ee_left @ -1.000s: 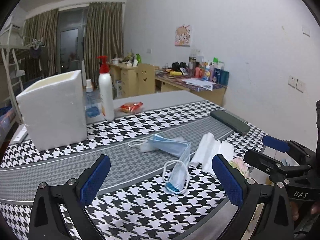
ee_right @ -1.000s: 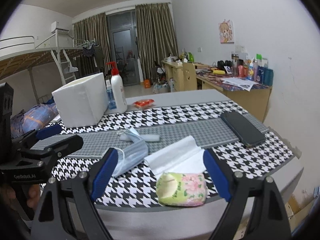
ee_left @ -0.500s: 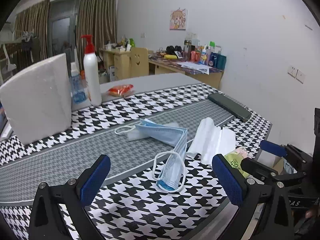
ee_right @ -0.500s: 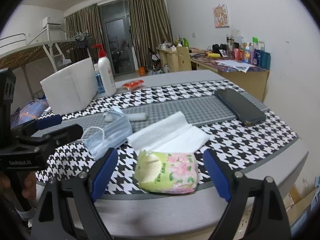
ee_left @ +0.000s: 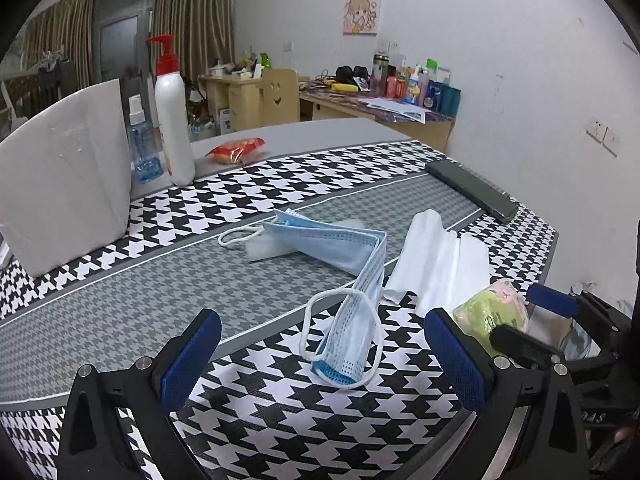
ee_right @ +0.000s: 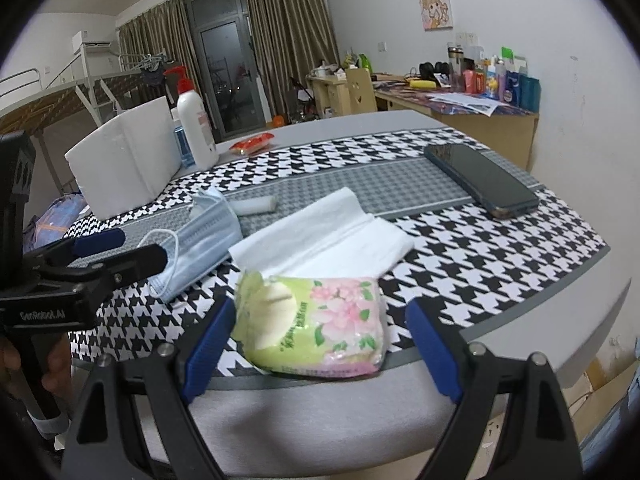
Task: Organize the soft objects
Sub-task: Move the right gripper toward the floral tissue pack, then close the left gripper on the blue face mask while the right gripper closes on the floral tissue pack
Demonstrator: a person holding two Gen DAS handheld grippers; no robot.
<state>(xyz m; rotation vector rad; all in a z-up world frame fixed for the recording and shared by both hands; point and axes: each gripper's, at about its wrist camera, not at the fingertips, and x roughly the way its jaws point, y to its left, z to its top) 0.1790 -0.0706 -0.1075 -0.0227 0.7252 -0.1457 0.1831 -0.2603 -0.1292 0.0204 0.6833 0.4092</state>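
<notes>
Through the left wrist camera, your left gripper hangs low over the near edge of the houndstooth cloth, its blue-padded fingers spread wide and holding nothing. It seems lined up on the face mask lying just ahead between them: thin pleated blue fabric, folded over itself, with white elastic loops trailing off. To the right of it lies a white tissue, soft and creased into long folds. Far left stands a white foam box, rigid and matte, the likely place for the soft things. At the right edge, your right gripper reaches in around the tissue pack.

Through the right wrist camera, that gripper's fingers stand apart on either side of the tissue pack, a plump pillow of glossy green-and-pink floral plastic at the near table edge. The left pad looks close to or touching it and the right one clear, so nothing is clamped yet. Behind the pack lie the tissue and the mask; a flat, hard dark phone rests far right.
</notes>
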